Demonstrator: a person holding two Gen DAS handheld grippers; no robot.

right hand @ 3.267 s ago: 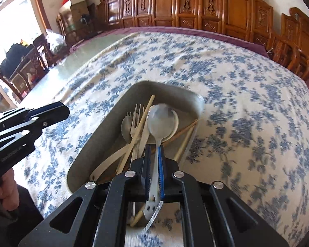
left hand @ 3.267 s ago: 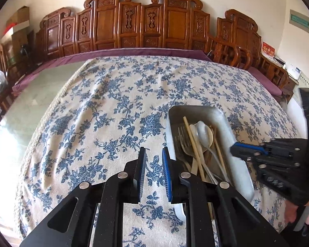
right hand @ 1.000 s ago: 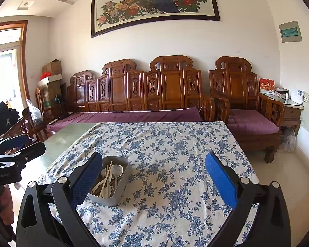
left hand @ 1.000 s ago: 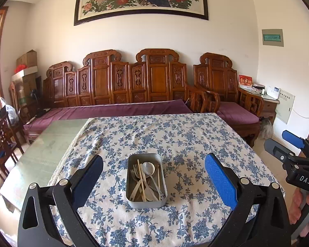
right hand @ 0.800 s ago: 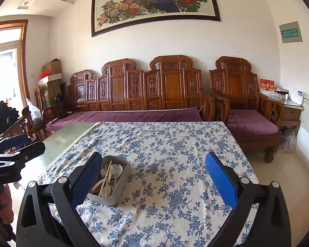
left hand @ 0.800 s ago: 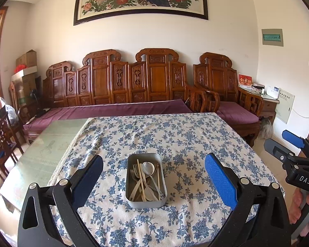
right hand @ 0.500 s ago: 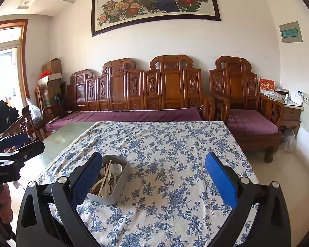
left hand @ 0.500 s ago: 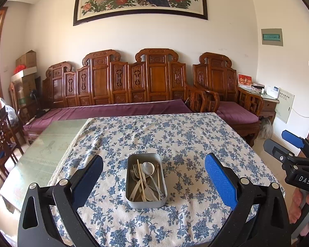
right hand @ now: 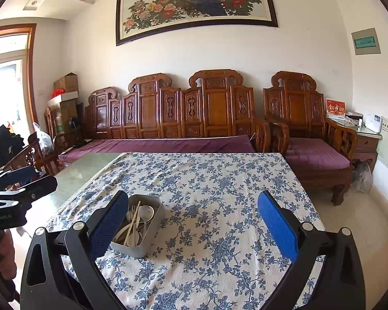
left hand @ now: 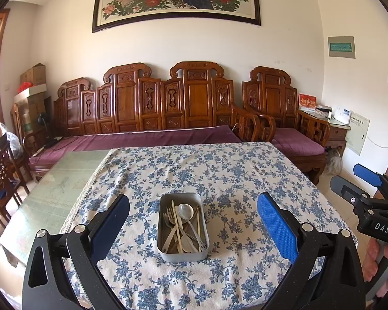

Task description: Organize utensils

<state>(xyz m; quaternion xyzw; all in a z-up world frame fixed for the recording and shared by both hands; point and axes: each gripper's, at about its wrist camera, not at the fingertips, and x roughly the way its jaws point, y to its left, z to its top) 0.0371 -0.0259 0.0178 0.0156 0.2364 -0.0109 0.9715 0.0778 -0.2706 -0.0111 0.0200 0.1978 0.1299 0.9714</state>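
Note:
A grey metal tray (left hand: 168,254) sits on the blue-flowered tablecloth (left hand: 232,175) near the table's front edge. It holds spoons, forks and chopsticks (left hand: 178,226) in a loose pile. It also shows in the right wrist view (right hand: 152,228), left of centre. My left gripper (left hand: 192,223) is wide open and empty, held back from the table with the tray between its fingers in view. My right gripper (right hand: 192,223) is wide open and empty, to the right of the tray. The right gripper also shows in the left wrist view (left hand: 370,201).
A bare green glass strip of table (left hand: 54,188) lies left of the cloth. A carved wooden sofa (left hand: 168,108) with purple cushions stands behind the table. An armchair (right hand: 310,139) is at back right. Wooden chairs (left hand: 2,178) stand at the left.
Both grippers have pulled back from the tray and opened wide; the right one let go of the spoon it held. Over the last second nothing has moved.

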